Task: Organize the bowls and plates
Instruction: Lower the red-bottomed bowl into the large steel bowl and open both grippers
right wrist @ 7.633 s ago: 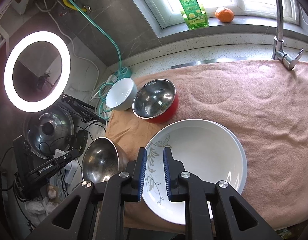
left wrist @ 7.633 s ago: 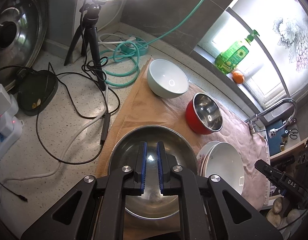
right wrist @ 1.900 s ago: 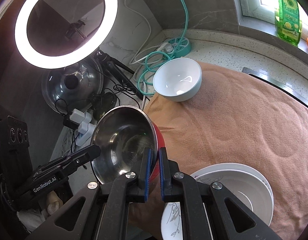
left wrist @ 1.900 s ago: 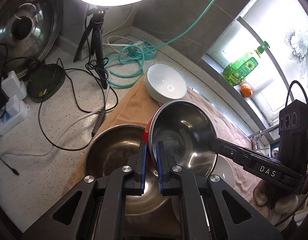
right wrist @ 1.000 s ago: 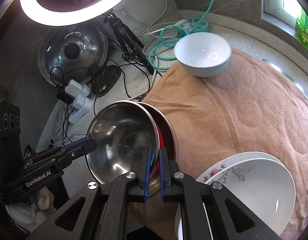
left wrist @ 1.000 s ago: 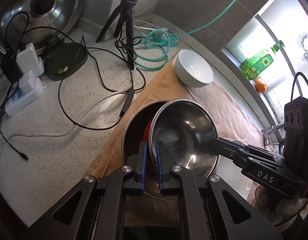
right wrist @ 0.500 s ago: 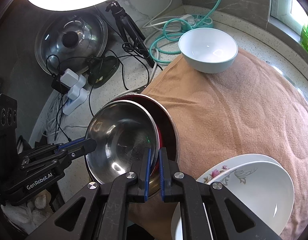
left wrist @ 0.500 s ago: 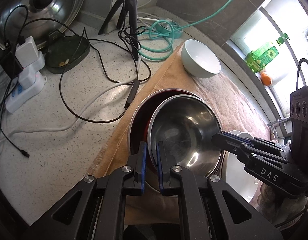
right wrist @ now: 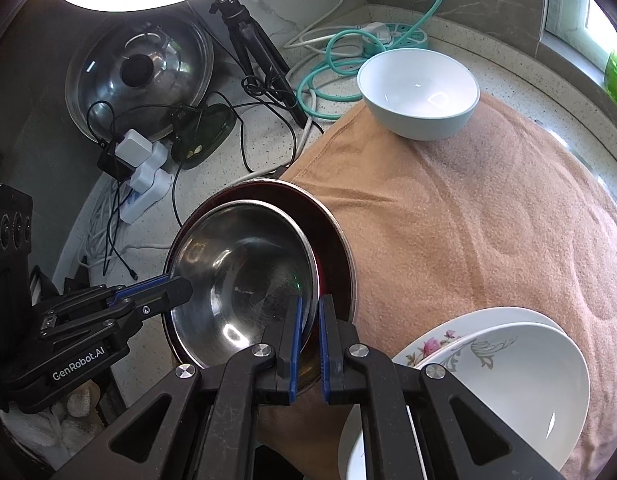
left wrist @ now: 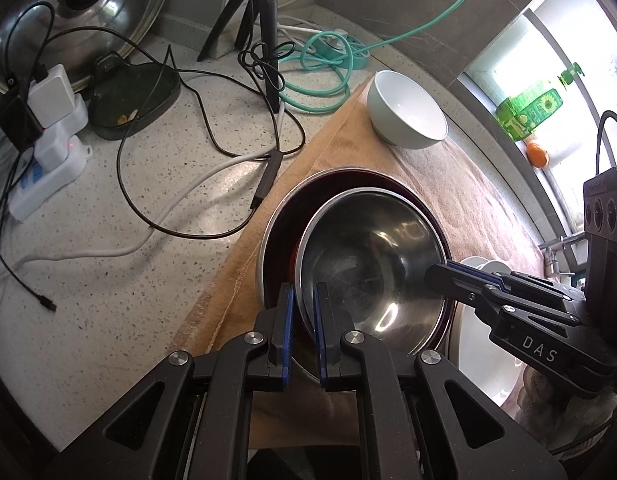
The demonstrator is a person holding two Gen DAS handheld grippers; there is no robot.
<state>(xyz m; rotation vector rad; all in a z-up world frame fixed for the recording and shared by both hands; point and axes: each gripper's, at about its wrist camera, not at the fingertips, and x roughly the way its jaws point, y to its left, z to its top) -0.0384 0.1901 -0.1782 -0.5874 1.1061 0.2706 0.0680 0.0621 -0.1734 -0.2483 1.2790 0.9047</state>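
Your left claw [left wrist: 304, 320] and right claw [right wrist: 308, 332] each pinch the rim of the red bowl [left wrist: 368, 256] — it sits inside the big steel bowl [left wrist: 276, 220] on the towel [right wrist: 488, 220], near the white plates [right wrist: 508, 360].

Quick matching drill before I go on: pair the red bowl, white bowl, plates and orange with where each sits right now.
1 red bowl
2 white bowl
3 plates
4 orange

a window sill
b far end of the towel
c towel's near right corner, stacked
d inside the big steel bowl, gripped by both claws

Pairs: 1-d, 2-b, 3-c, 4-a
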